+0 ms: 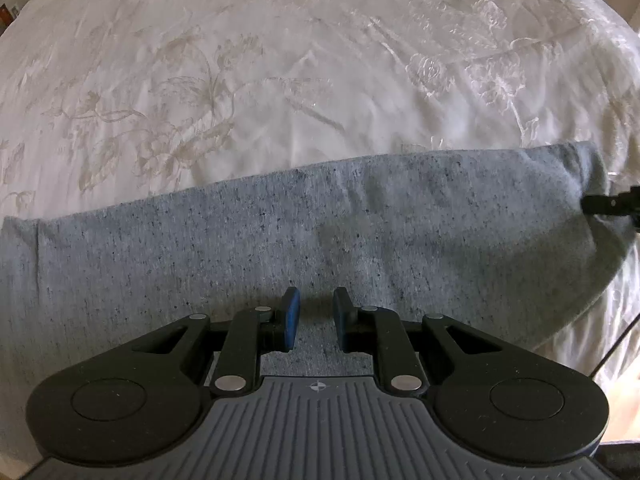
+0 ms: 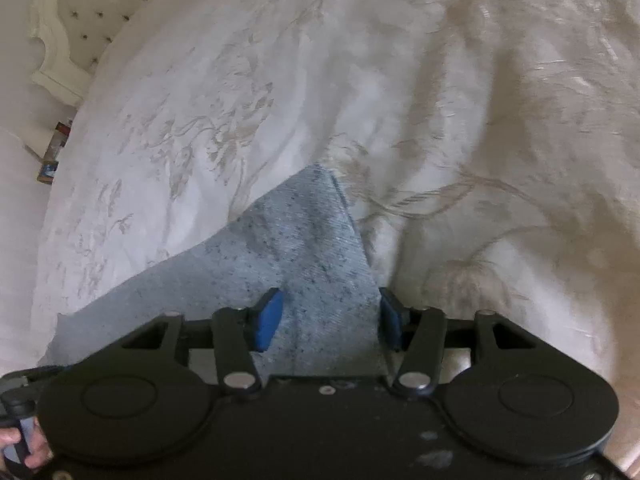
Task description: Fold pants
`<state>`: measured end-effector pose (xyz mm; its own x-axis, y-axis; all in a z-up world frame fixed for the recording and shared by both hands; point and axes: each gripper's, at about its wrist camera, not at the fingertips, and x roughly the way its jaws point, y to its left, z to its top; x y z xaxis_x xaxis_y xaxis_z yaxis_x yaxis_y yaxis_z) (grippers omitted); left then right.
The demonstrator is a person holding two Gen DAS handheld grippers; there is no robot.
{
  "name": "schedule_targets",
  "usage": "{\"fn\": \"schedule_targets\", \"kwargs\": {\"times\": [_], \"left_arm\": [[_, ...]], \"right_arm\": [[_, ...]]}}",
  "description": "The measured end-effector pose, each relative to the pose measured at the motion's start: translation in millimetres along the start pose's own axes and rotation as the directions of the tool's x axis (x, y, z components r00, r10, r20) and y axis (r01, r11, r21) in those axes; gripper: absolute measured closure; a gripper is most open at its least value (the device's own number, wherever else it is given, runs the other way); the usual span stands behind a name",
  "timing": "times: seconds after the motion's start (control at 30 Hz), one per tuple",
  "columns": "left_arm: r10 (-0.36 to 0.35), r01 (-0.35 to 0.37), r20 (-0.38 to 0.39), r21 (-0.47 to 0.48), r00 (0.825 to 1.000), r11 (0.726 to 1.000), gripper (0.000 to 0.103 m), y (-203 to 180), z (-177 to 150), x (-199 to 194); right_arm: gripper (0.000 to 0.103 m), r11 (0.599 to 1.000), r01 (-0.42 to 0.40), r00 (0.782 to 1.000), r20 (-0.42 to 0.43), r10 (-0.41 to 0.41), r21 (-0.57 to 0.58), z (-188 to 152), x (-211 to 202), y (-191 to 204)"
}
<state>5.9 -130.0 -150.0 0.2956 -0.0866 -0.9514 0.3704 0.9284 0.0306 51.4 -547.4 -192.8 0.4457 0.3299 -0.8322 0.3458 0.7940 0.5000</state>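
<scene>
The left tool (image 1: 313, 316) points steeply down over the pants (image 1: 280, 240), its two blue rubbery pads (image 1: 290, 316) set on black hinged arms. The pads stand a narrow gap apart, and whether they pinch any cloth I cannot tell: the fabric shows through the gap, lying beneath them. The right tool (image 2: 328, 318) has the same black linkage and blue pads (image 2: 267, 318), which stand wider apart, straddling a narrow strip of the pants (image 2: 304, 264); the cloth runs up between them to a blunt corner ahead, and the pads do not clearly press on it.

The pants are a soft knit, pale blue-grey flecked with dark specks. Under the left tool they spread as a long flat band, running to both sides, its far edge slightly curved and a stitched hem at the left end. At the right end of that band the tip of the right tool (image 1: 612, 204) meets the cloth.

Beyond the pants lies the bed's cream bedspread (image 1: 280, 60), glossy, with woven floral embroidery and shallow wrinkles. Far to the left of the right tool stands a tufted, buttoned headboard (image 2: 92, 12) in a scalloped cream frame.
</scene>
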Motion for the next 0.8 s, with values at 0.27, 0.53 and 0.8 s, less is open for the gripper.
{"fn": "schedule_targets", "kwargs": {"times": [0.27, 0.53, 0.8], "left_arm": [[0.016, -0.017, 0.034, 0.024, 0.999, 1.000, 0.085, -4, 27, 14], [0.052, -0.056, 0.031, 0.139, 0.998, 0.989, 0.085, -25, 53, 52], [0.003, -0.011, 0.060, 0.132, 0.998, 0.991, 0.085, -27, 27, 25]], "right_arm": [[0.088, 0.999, -0.049, 0.993, 0.111, 0.049, -0.005, -6, -43, 37], [0.088, 0.996, -0.083, 0.981, 0.173, 0.088, -0.035, -8, -80, 68], [0.088, 0.995, -0.089, 0.976, 0.197, 0.097, -0.047, -10, -91, 93]]}}
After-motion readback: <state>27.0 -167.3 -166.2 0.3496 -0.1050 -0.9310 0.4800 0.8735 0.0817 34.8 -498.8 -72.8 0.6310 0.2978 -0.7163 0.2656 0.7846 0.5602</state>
